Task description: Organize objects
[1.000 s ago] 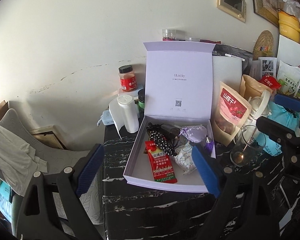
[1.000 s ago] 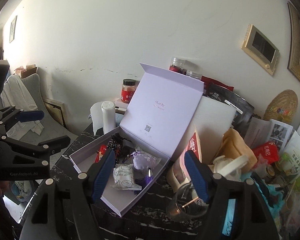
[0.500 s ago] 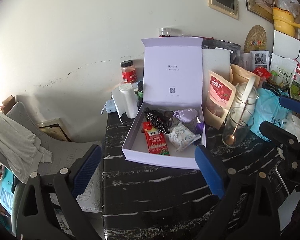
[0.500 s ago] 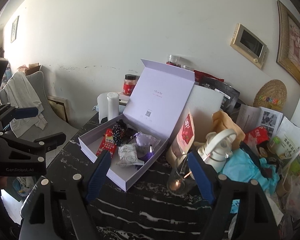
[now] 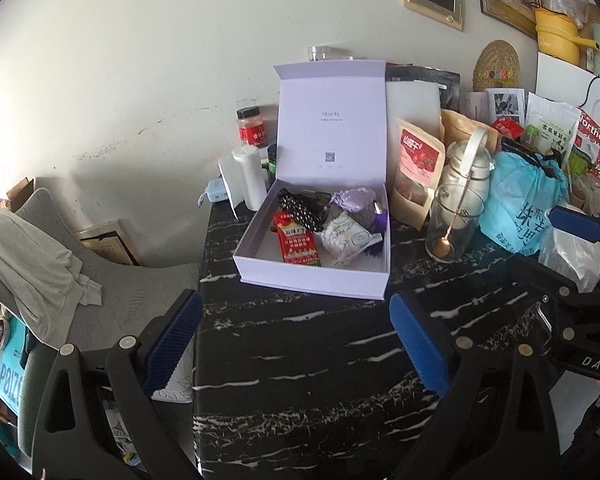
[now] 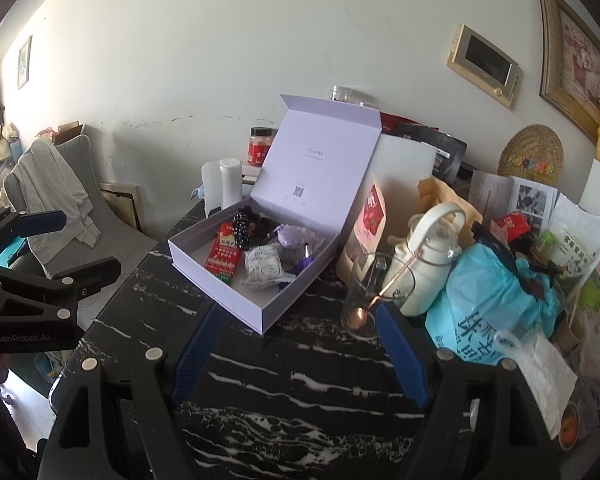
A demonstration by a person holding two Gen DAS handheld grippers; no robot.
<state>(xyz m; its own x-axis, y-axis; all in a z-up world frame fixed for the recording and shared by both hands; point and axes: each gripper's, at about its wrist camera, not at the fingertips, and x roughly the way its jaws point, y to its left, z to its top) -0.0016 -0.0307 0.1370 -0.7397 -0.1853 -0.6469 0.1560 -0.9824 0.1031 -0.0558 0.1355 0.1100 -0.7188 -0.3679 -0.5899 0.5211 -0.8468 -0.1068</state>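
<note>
An open lilac gift box (image 5: 312,280) (image 6: 236,304) stands on the black marble table (image 5: 300,380), its lid upright. Inside lie a red sachet (image 5: 298,244) (image 6: 225,258), a white packet (image 5: 346,236) (image 6: 265,268), a lilac pouch (image 5: 356,200) and a black dotted item (image 5: 300,210). My left gripper (image 5: 296,340) is open and empty, well in front of the box. My right gripper (image 6: 298,344) is open and empty, in front of the box and near a glass.
A glass with a spoon (image 5: 450,224) (image 6: 374,296), a white kettle (image 6: 432,256), a red snack pouch (image 5: 416,168), a blue bag (image 5: 524,204) and other packets crowd the right. A white bottle (image 5: 250,178) and red jar (image 5: 252,128) stand left of the box. A grey chair (image 5: 80,264) is at left.
Both grippers have pulled back and away from the box, which now looks smaller and farther. Both stay open and empty.
</note>
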